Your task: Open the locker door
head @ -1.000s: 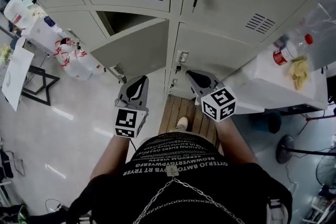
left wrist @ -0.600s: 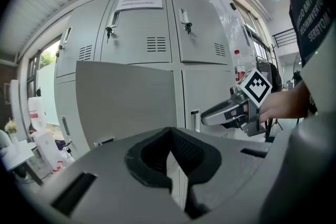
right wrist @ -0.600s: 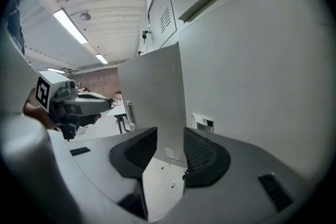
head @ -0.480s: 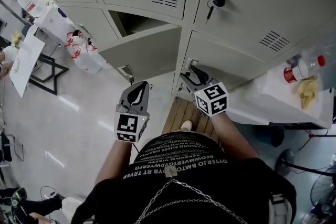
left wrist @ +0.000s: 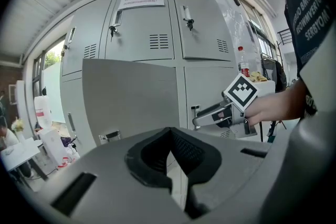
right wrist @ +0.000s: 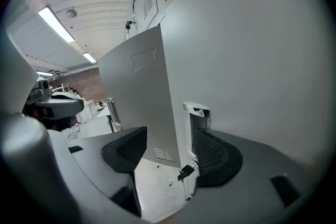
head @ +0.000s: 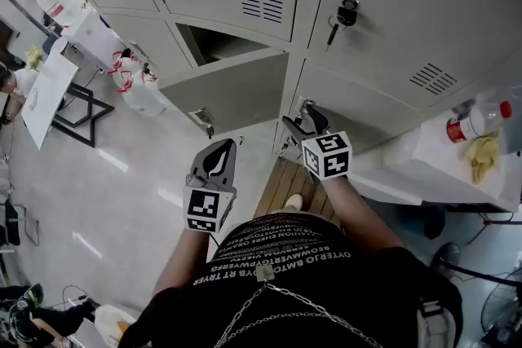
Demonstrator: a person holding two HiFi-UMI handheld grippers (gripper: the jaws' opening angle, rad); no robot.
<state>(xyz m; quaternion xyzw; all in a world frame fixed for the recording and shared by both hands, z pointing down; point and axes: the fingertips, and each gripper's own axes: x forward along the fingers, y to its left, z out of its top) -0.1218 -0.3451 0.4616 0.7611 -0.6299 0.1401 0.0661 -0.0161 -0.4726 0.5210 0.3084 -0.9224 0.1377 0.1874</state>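
Right gripper (head: 298,120) jaws have just been opening and now stand spread. The upright latch handle (right wrist: 197,113) is between them, unpinched, at the left edge of the lower locker door (head: 359,106), which is closed flush. Left gripper (head: 216,156) is pressed together and empty.

Left tool (head: 217,151) closed; right tool (head: 298,125) spreading, gripping nothing.

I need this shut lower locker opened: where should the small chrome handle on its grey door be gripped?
Pinch the small chrome handle across its narrow upright tab, coming straight at the grey locker door from the front: it stands proud near the door's left edge. The right gripper, its jaws just opening, has nothing between them yet.
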